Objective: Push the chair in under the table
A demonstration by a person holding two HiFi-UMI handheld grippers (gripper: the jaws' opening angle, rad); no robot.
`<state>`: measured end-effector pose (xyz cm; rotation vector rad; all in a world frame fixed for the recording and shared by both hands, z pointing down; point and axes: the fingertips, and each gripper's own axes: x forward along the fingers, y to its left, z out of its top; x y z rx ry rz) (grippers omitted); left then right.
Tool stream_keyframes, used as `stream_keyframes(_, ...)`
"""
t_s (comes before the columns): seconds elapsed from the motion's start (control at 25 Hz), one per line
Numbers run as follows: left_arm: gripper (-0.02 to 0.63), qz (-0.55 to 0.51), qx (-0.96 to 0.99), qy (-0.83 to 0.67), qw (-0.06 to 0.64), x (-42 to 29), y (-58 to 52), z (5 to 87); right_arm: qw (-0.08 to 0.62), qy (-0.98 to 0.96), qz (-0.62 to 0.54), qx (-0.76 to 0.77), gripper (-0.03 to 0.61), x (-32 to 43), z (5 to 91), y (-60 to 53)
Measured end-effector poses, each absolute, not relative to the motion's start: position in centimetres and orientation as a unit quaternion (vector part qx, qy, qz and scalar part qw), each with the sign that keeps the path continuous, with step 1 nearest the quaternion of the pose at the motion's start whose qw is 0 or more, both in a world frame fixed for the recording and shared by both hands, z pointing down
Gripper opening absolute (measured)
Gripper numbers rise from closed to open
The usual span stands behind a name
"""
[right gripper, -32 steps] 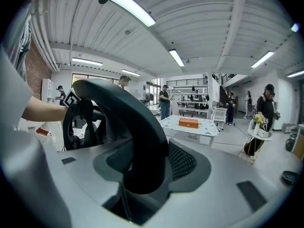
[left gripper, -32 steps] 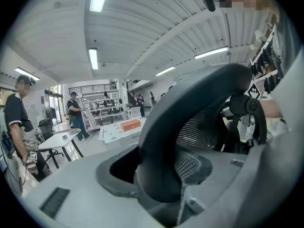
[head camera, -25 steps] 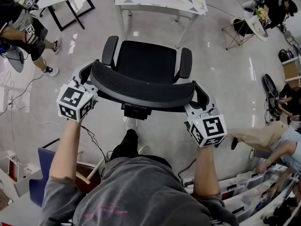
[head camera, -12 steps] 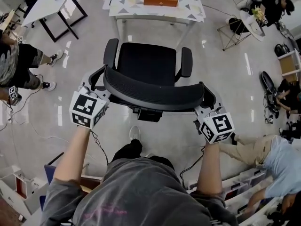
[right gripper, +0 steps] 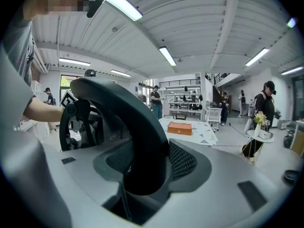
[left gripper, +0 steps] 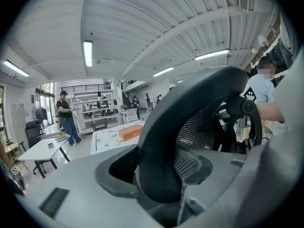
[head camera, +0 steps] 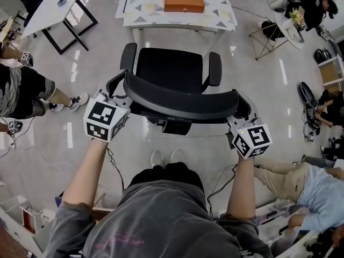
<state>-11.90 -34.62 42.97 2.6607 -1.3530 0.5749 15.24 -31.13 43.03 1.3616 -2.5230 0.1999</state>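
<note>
Your left gripper (head camera: 114,102) is clamped on the left end of the backrest (head camera: 180,102), and your right gripper (head camera: 236,118) is clamped on the right end. The chair (head camera: 169,71) stands just short of the table (head camera: 141,12), seat facing it. It probably rolls easily but may swivel, so push evenly. The gap between the table legs (head camera: 141,34) looks snug.

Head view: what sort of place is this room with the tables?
Probably an open workshop or lab: a patterned work table among others, a mesh office chair, shelving at the back under strip lights, and other people about.
</note>
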Motion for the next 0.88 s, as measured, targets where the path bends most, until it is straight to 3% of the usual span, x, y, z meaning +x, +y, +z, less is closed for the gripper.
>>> stream_keyframes(0.88,0.218,0.186,0.861,-0.468,0.062,-9.4,-47.6,43.1,0.125,-0.885,0.058,0.446,0.225,17.9,42.9,-45.6)
